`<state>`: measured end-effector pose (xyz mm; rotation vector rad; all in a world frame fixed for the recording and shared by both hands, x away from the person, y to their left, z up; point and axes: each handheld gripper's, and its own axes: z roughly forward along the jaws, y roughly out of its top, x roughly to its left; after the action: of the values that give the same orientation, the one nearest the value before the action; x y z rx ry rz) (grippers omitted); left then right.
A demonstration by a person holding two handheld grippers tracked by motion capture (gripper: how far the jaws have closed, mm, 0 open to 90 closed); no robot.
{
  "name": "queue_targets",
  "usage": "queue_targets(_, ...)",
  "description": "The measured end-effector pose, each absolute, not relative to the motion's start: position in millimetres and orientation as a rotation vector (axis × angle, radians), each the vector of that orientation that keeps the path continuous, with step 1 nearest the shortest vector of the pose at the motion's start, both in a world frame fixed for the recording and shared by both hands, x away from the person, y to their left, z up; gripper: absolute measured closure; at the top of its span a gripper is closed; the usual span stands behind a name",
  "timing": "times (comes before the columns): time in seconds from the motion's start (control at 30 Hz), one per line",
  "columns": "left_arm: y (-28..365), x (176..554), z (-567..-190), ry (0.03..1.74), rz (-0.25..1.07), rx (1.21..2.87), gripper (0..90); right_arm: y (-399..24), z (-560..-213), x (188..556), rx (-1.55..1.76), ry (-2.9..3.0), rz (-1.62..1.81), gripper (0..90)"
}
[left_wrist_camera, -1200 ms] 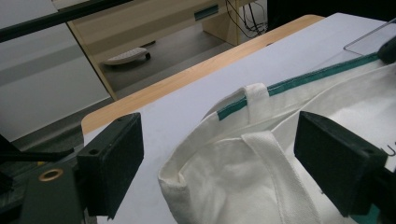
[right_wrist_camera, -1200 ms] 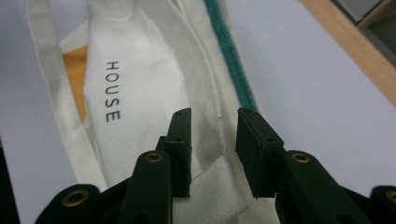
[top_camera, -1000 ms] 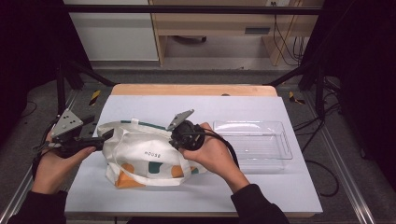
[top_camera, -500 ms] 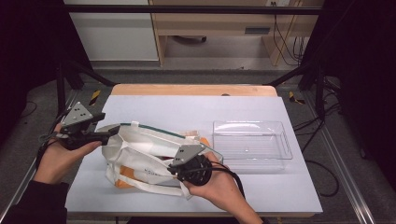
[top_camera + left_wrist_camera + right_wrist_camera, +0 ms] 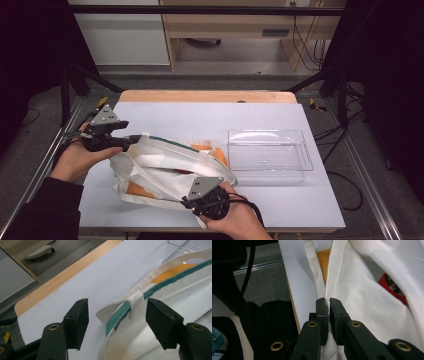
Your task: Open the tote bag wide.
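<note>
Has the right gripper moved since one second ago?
Yes. The right gripper, shut on the cloth bag, has come toward the table's near edge, away from the clear tray it was beside.

bag (image 5: 165, 165): matt woven cloth | tray (image 5: 270, 150): clear glossy plastic | table (image 5: 210, 117): smooth matt white, wood far edge

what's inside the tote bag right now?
Through the white tote bag's opening, something red and orange shows. Fabric folds cover the rest, so what the items are, or how many, can't be told. The right tool is clamped on the bag's edge.
</note>
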<state>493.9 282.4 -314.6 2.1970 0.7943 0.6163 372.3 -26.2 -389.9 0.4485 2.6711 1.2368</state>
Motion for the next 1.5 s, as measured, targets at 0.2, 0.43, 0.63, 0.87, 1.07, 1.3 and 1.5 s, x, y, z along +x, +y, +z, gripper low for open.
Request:
queue_targets(0.2, 272, 502, -324, 0.787, 0.576, 2.279, 37.1, -31, -398, 369, 0.462, 2.673, 1.261, 86.4)
queue_targets(0.43, 267, 507, -330, 0.783, 0.571, 2.341, 61.7, -29, -392, 370, 0.459, 2.660, 1.268, 82.3)
queue_targets(0.63, 262, 504, -329, 0.783, 0.577, 2.335, 80.3, -15, -383, 371, 0.471, 2.603, 1.243, 54.9)
queue_targets(0.87, 263, 502, -321, 0.795, 0.571, 2.297, 88.1, 21, -378, 371, 0.428, 2.602, 1.191, 48.4)
queue_targets(1.07, 264, 501, -310, 0.782, 0.576, 2.290, 88.6, 47, -395, 383, 0.447, 2.627, 1.057, 70.9)
queue_targets(1.3, 268, 507, -290, 0.789, 0.615, 2.216, 88.7, 39, -392, 381, 0.459, 2.633, 1.125, 89.6)
queue_targets(1.5, 260, 523, -276, 0.810, 0.690, 2.168, 88.9, 42, -396, 364, 0.362, 2.672, 1.167, 89.7)
